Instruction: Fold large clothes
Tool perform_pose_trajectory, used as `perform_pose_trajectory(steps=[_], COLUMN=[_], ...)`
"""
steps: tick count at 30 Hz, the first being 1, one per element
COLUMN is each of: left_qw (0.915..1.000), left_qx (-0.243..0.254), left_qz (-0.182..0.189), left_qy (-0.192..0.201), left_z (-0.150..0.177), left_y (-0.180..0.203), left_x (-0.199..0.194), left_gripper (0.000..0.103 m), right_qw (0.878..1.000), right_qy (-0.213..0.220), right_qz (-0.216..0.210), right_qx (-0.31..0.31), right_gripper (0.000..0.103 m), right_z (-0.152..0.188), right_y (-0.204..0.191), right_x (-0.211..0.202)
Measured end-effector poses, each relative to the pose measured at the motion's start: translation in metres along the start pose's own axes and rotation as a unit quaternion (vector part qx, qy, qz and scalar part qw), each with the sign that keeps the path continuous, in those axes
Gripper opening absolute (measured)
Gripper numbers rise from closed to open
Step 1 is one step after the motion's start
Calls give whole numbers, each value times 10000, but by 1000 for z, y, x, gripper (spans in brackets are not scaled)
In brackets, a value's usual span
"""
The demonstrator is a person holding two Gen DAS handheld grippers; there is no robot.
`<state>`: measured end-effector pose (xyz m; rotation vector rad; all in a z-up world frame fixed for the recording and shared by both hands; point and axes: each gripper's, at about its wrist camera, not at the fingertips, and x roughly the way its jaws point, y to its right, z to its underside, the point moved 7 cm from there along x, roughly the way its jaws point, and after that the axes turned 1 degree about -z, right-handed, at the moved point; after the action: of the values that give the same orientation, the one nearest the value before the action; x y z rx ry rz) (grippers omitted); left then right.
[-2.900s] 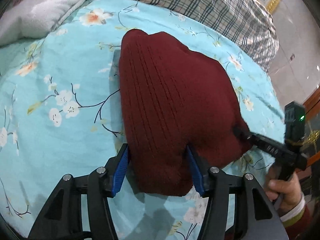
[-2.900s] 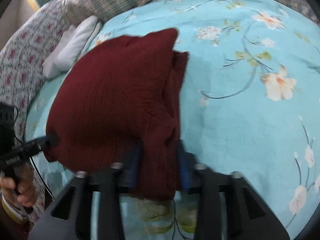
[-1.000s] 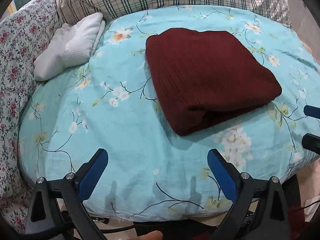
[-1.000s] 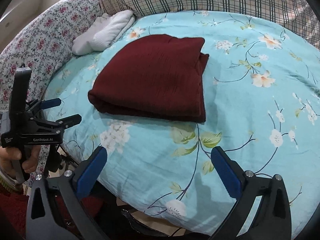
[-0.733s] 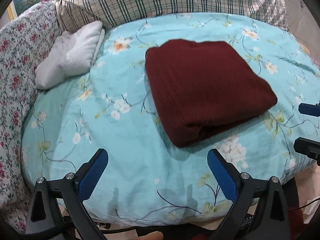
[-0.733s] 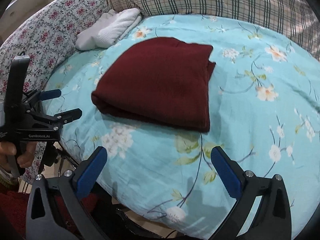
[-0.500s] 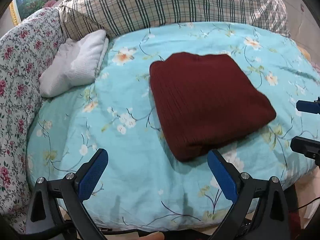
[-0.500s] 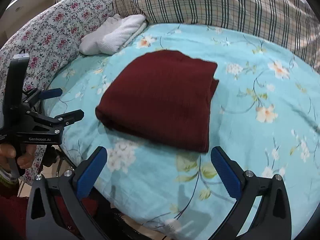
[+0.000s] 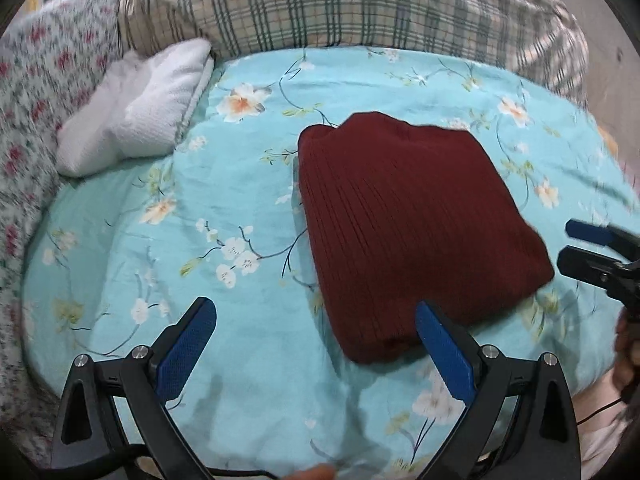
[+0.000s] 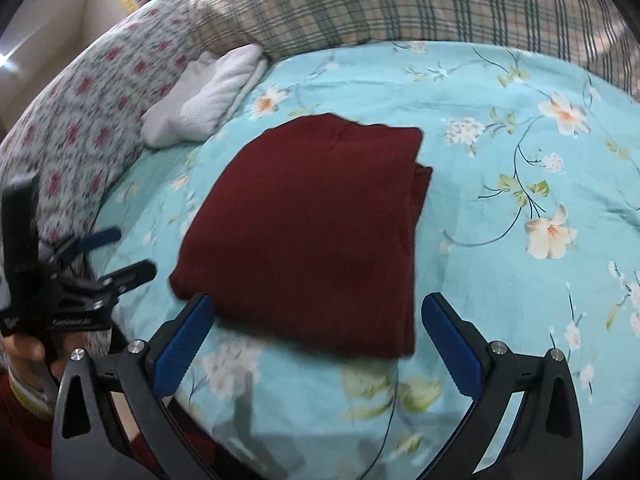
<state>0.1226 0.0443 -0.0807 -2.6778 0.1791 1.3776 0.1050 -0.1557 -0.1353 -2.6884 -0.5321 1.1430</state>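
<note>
Maroon knit garment [image 9: 412,232] [image 10: 312,232], folded into a compact rectangle, flat on bed [image 9: 248,184] [image 10: 500,160] covered by turquoise floral sheet; placed toward near edge of bed, roughly mid-width. Ribbed texture visible on top layer in left wrist view. Extra folded layer protruding at far right side in right wrist view.

Left gripper [image 9: 316,320] [image 10: 116,252]: jaws spread wide, grasping nothing, blue pads exposed. Hovering over near edge of bed; right pad overlapping near corner of garment in frame, contact not determinable.

Right gripper [image 10: 316,312] [image 9: 576,244]: jaws likewise released and wide apart, nothing between them. Positioned at near edge of bed, straddling near edge of garment in frame; contact not determinable. Tips just beside right corner of garment in left wrist view.

White pillow [image 9: 136,108] [image 10: 208,96] at far left corner of bed, well apart from garment. Plaid bedding [image 9: 340,4] [image 10: 420,4] along far edge. Floral bedding with red print [image 9: 36,80] [image 10: 96,92] along left edge. Both frames slightly motion-blurred.
</note>
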Motion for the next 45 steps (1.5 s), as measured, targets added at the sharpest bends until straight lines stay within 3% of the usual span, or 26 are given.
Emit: perform_pose_trajectory(steps=[8, 11, 14, 16, 17, 19, 20, 21, 22, 23, 25, 29, 32, 35, 37, 38, 39, 41, 45], left_qw=[9943, 9901, 9848, 9794, 9763, 9741, 9716, 9679, 9695, 9776, 9853, 9826, 9804, 9849, 9844, 9830, 9827, 9840, 9872], left_qx=[-857, -1178, -1442, -1516, -1491, -1375, -1352, -1389, -1396, -1239, -1035, -1315, -1431, -1394, -1431, -1478, -1484, -1427, -1185], left_qz=[536, 664, 787, 1056, 1229, 1483, 1667, 1857, 1823, 1562, 1271, 1284, 1342, 1014, 987, 1032, 1047, 1014, 1062], left_qy=[-324, -367, -564, -820, -974, -1007, -1001, -969, -858, -671, -474, -270, -153, 142, 272, 335, 365, 316, 45], left_z=[-53, -84, -114, -126, -131, -138, -140, -143, -145, -148, -148, -144, -141, -132, -114, -104, -94, -66, -13], left_y=[-23, -32, -42, -41, -38, -32, -28, -25, -26, -26, -25, -34, -39, -49, -53, -53, -52, -48, -26], left_x=[71, 105, 148, 170, 182, 192, 193, 191, 189, 187, 188, 191, 174, 134, 103, 87, 76, 56, 36], left_gripper=[100, 100, 100, 100, 98, 74, 43, 32, 31, 24, 22, 22, 28, 35, 52, 64, 74, 80, 85], right_qw=[9978, 9955, 9894, 9861, 9865, 9907, 9921, 9932, 9941, 9957, 9969, 9961, 9964, 9960, 9963, 9964, 9967, 9972, 9976], right_qy=[166, 21, -410, -542, -573, -544, -479, -357, -259, -179, -293, -284, -125, 125, 302, 370, 418, 400, 255], right_qz=[-243, -368, -597, -827, -852, -685, -637, -629, -622, -510, -279, -180, 43, 30, 68, 66, 34, 24, -43], right_qx=[598, 875, 1257, 1336, 1278, 1039, 972, 914, 856, 746, 667, 822, 835, 881, 805, 760, 694, 626, 647], right_gripper=[102, 80, 58, 29, 25, 16, 15, 14, 14, 13, 11, 11, 23, 28, 57, 63, 64, 64, 65], right_z=[-64, -84, -94, -98, -99, -100, -102, -106, -109, -109, -103, -91, -94, -88, -79, -73, -64, -49, -10], right_y=[49, 70, 86, 84, 81, 75, 74, 72, 72, 73, 80, 87, 82, 74, 66, 60, 54, 46, 37], right_x=[51, 85, 122, 132, 132, 126, 120, 110, 104, 100, 109, 127, 112, 78, 54, 45, 35, 23, 5])
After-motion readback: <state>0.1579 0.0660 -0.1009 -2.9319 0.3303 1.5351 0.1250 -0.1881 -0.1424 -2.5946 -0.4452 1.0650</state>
